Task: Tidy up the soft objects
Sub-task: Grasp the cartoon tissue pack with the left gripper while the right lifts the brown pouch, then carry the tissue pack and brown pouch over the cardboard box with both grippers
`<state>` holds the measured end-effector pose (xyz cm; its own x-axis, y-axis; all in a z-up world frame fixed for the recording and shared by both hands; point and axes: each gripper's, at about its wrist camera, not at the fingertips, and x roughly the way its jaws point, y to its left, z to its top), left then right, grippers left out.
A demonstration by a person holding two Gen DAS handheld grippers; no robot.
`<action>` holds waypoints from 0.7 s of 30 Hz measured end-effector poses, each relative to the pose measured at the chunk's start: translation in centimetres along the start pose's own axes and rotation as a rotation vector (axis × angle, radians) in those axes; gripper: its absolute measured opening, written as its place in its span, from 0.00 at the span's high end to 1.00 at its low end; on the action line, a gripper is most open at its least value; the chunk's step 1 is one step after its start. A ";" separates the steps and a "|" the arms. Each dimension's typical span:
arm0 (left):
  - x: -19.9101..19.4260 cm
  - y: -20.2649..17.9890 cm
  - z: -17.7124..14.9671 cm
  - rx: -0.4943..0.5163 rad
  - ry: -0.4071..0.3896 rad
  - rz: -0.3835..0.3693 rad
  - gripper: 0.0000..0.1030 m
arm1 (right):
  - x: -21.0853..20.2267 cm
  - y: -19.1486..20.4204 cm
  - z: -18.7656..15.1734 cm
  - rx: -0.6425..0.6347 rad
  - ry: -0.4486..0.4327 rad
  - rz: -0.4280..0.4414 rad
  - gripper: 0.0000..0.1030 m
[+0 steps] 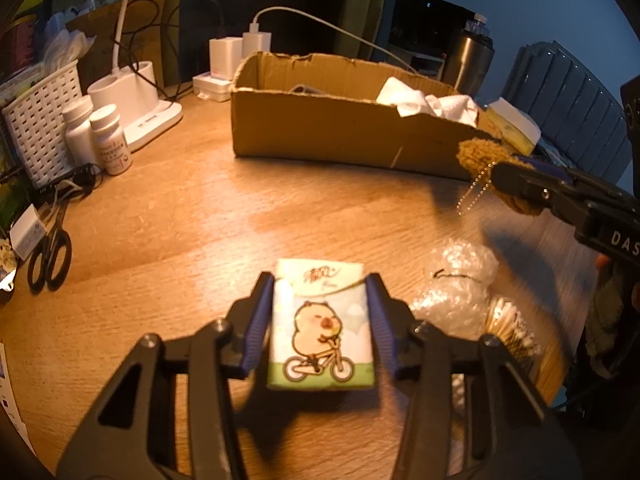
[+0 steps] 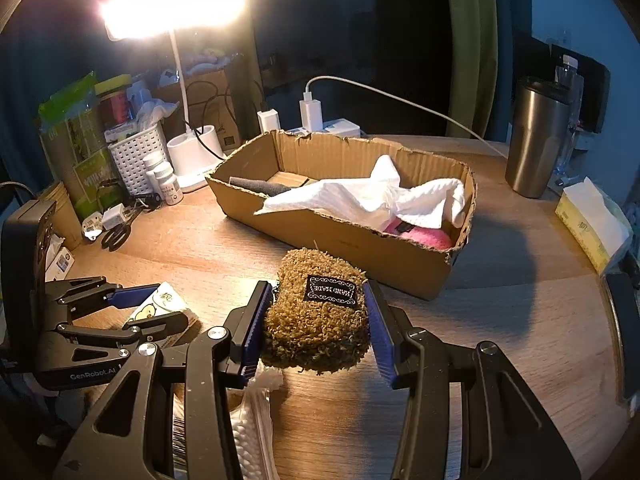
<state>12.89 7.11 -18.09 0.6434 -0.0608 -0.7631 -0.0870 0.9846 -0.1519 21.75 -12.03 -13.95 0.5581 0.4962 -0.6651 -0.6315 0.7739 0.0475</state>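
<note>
My left gripper [image 1: 320,292] is shut on a tissue pack [image 1: 322,328] printed with a cartoon animal on a bicycle, held just above the wooden table. My right gripper [image 2: 316,304] is shut on a fuzzy brown pouch [image 2: 316,332] with a black label, lifted above the table; the pouch [image 1: 480,156] with its bead chain also shows at the right of the left wrist view. The open cardboard box [image 2: 360,248] lies beyond, holding a white cloth [image 2: 372,196], a pink item [image 2: 424,236] and a dark grey item [image 2: 256,186]. The left gripper [image 2: 156,300] with the tissue pack [image 2: 160,304] shows at the left of the right wrist view.
A bubble-wrap bag [image 1: 460,280] and a pack of cotton swabs [image 1: 508,328] lie at the front right. Scissors [image 1: 50,256], pill bottles [image 1: 108,140], a white basket [image 1: 40,120] and a lamp base [image 1: 136,100] crowd the left. A steel tumbler [image 2: 536,136] and a tissue box [image 2: 588,224] stand at the right.
</note>
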 end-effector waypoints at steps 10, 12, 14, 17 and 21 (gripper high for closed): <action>-1.4 -0.3 0.5 0.006 -0.043 -0.025 0.54 | -1.1 0.3 0.3 -0.013 -0.027 -0.001 0.53; -2.0 -0.3 0.6 0.008 -0.058 -0.026 0.54 | -1.4 0.3 0.4 -0.016 -0.035 -0.002 0.53; -2.4 -0.4 0.8 0.012 -0.071 -0.027 0.54 | -1.7 0.3 0.6 -0.017 -0.042 -0.002 0.53; -3.3 -0.4 1.3 0.012 -0.102 -0.030 0.54 | -2.2 0.5 0.8 -0.021 -0.054 -0.004 0.53; -4.8 -0.6 2.0 0.018 -0.151 -0.030 0.54 | -3.1 0.5 1.0 -0.027 -0.074 -0.006 0.53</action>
<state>11.39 7.13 -13.10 0.7528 -0.0666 -0.6549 -0.0530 0.9855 -0.1611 20.26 -12.76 -11.12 0.5991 0.5203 -0.6086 -0.6420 0.7664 0.0231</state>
